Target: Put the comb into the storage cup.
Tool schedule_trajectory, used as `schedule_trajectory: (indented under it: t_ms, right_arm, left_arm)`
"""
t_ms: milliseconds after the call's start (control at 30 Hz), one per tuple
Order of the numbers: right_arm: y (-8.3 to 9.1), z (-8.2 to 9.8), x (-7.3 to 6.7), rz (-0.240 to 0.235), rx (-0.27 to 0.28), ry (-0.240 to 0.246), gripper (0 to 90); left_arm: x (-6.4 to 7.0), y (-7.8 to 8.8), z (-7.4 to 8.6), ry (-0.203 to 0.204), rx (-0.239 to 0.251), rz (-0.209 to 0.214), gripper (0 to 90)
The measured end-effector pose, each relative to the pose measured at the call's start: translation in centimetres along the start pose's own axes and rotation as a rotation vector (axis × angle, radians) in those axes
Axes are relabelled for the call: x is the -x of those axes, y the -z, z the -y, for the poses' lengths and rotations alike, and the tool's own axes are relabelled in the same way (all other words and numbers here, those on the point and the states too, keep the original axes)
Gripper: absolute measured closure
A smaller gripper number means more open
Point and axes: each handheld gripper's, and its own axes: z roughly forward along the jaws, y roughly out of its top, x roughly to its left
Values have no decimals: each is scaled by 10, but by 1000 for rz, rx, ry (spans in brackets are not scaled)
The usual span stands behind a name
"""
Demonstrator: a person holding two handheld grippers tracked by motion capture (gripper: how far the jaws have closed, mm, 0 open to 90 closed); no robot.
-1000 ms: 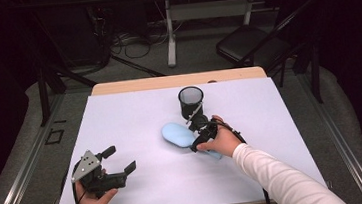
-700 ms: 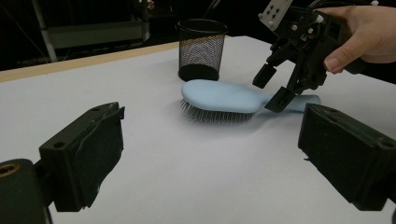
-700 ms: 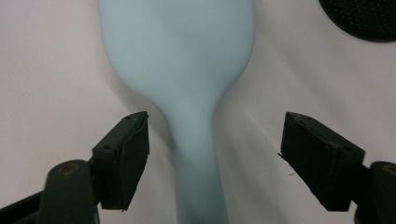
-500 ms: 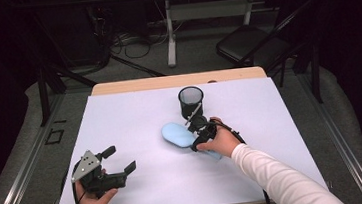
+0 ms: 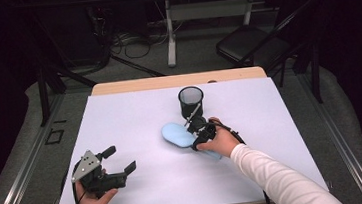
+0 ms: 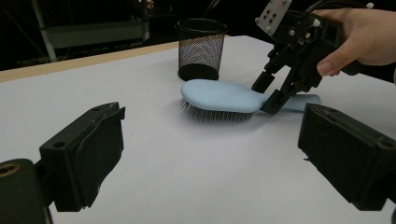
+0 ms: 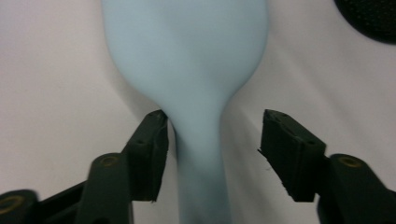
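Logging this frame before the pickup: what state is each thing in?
hairbrush: lying bristles down on the table, neck between the right jaws, not yet clamped.
mesh cup: upright, nothing seen inside.
right gripper: jaws just closing, a gap left.
left gripper: open, holding nothing.

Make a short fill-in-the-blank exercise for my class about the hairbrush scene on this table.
1. The hairbrush lies with its bristles facing ____.
2. The right gripper has its jaws on either side of the brush's ____.
3. The black mesh cup stands ____.
4. The colour of the hairbrush is light ____.

Missing words: down; handle; upright; blue
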Motion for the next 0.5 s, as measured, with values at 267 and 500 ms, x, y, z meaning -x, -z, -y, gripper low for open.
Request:
schedule_trajectory:
  t_ms: [267, 500]
  right_arm:
    - [-2, -1, -3, 3, -22, 10, 428]
    - [-5, -2, -2, -7, -34, 21, 491]
  left_arm:
    - [0, -1, 0, 0, 2, 6, 69]
    - [0, 0, 0, -1, -2, 4, 69]
